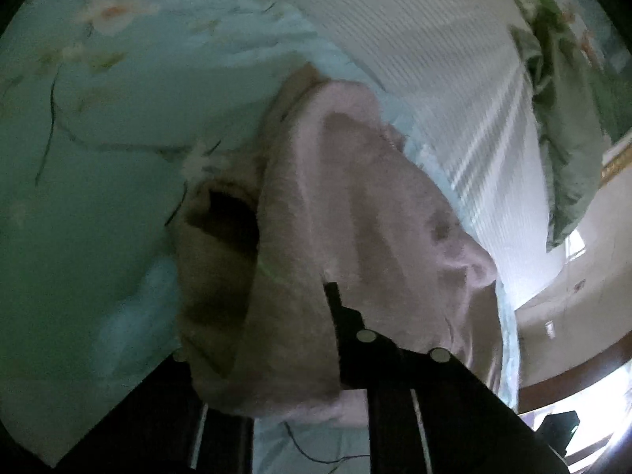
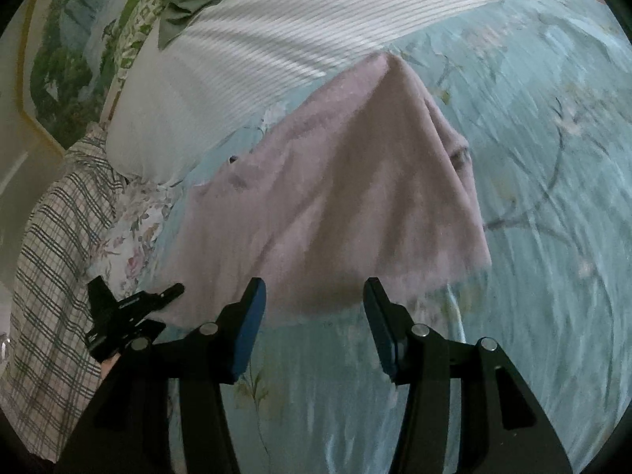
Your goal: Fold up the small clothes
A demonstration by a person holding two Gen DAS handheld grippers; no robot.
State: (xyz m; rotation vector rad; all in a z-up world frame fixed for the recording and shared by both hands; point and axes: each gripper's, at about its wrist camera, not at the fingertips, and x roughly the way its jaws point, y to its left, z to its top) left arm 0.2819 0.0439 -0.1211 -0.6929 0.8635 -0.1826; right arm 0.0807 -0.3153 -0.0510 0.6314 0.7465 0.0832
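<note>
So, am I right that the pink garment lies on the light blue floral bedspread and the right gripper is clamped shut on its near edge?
Not quite. The right wrist view shows the right gripper open, its blue pads apart and short of the pink garment. The garment does lie on the light blue floral bedspread.

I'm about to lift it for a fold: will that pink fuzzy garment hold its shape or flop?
Likely floppy: the pink garment drapes in soft folds over the left gripper. Its fuzzy nap probably grips the pads. It seems light, lying loosely on the floral bedspread.
</note>
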